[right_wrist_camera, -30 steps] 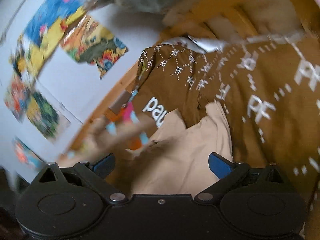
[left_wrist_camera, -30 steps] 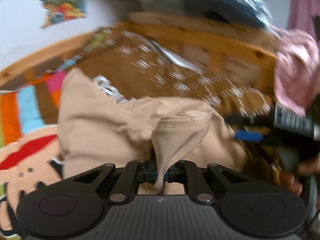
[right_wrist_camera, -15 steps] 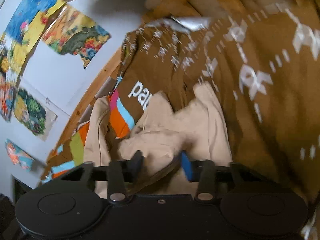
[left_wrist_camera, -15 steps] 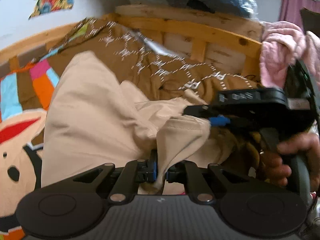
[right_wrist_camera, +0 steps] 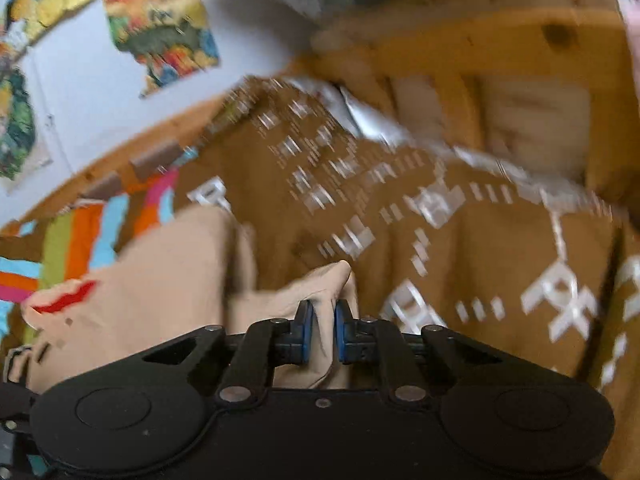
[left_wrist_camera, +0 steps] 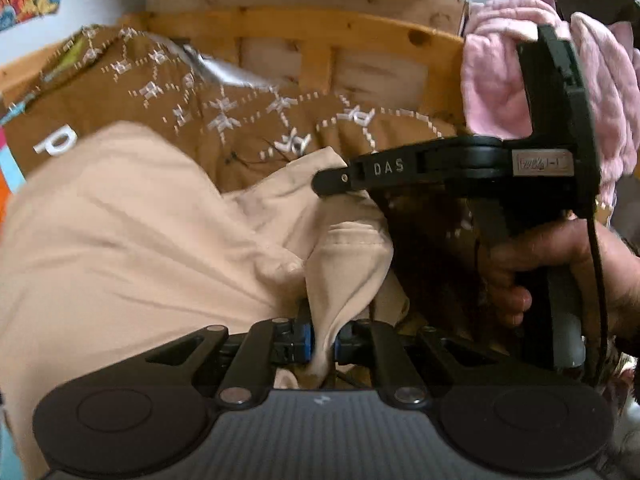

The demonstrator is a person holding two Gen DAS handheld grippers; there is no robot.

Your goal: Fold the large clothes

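Left wrist view: left gripper [left_wrist_camera: 322,342] pinches a fold of the beige garment [left_wrist_camera: 120,240], blue pads pressed tight on the cloth w/ a loop of it standing up between them. Right gripper [left_wrist_camera: 332,184], held by a hand [left_wrist_camera: 560,276], comes in from the right, its tip on another bunched part of the same garment, just beyond the left one. Garment lies on a bed, over a brown patterned blanket [left_wrist_camera: 248,128] & a striped multicolour cover; bulk spreads toward the bed's left side, long axis roughly left-right, gathered end at the grippers. Wooden headboard [left_wrist_camera: 304,28] behind, pink cloth [left_wrist_camera: 500,80] draped at its right end.

Right wrist view: right gripper [right_wrist_camera: 322,338] closed on a beige fold [right_wrist_camera: 320,292]; rest of garment trails left. Picture blurred.
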